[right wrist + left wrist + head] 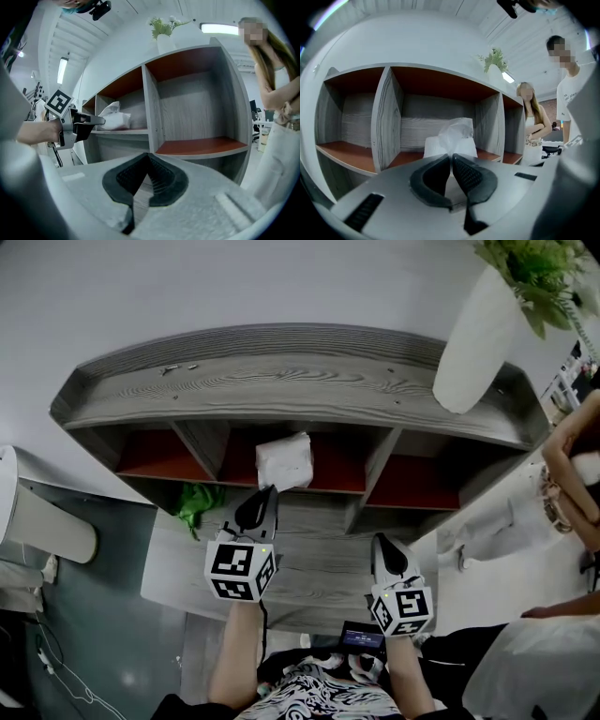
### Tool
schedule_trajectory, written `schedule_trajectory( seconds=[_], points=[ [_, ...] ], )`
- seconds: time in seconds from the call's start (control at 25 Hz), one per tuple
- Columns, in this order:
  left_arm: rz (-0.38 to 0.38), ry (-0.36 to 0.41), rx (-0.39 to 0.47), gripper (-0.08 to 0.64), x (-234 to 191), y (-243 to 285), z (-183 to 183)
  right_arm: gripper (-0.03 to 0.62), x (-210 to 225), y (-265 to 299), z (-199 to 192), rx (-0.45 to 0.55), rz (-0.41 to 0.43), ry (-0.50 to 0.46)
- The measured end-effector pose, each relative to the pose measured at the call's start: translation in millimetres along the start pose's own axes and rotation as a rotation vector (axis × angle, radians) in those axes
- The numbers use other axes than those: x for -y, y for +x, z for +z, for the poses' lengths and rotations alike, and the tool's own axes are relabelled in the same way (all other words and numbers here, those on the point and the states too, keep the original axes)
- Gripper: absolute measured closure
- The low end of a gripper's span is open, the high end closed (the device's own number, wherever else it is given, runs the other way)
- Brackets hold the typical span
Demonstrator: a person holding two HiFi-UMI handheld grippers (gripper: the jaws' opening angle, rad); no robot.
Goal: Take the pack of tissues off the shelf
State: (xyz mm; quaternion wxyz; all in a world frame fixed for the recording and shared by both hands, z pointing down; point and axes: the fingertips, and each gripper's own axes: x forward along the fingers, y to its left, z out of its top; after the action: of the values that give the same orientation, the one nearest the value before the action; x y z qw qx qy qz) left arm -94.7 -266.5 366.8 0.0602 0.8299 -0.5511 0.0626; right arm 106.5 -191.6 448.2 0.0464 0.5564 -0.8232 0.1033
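- At the middle compartment of the shelf (281,381), the pack of tissues (457,138) is pinched by the left gripper (452,157), jaws almost together.
- Nothing is held by the right gripper (146,157), jaws shut.

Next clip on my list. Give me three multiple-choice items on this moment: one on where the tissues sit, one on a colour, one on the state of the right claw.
1. Which compartment of the shelf holds the pack of tissues?
A) left
B) middle
C) right

2. What colour are the compartment floors?
A) blue
B) reddish-brown
C) black

3. How does the right claw stand?
A) wide open
B) closed on a bottle
C) shut, with nothing in it

Answers:
1 B: in the head view the pack lies in the centre one of three compartments.
2 B: the boards show red-brown in every view.
3 C: in the right gripper view its tips meet and nothing is between them.
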Motion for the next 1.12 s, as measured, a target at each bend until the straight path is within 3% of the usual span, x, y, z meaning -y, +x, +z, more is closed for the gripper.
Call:
schedule_trajectory(
  seconds=[1.12],
  points=[
    [-0.036,-0.027,0.025,0.540,22,-99,-30,0.588,-46,-60,-10,0.021,0.029,-0.043]
  ],
)
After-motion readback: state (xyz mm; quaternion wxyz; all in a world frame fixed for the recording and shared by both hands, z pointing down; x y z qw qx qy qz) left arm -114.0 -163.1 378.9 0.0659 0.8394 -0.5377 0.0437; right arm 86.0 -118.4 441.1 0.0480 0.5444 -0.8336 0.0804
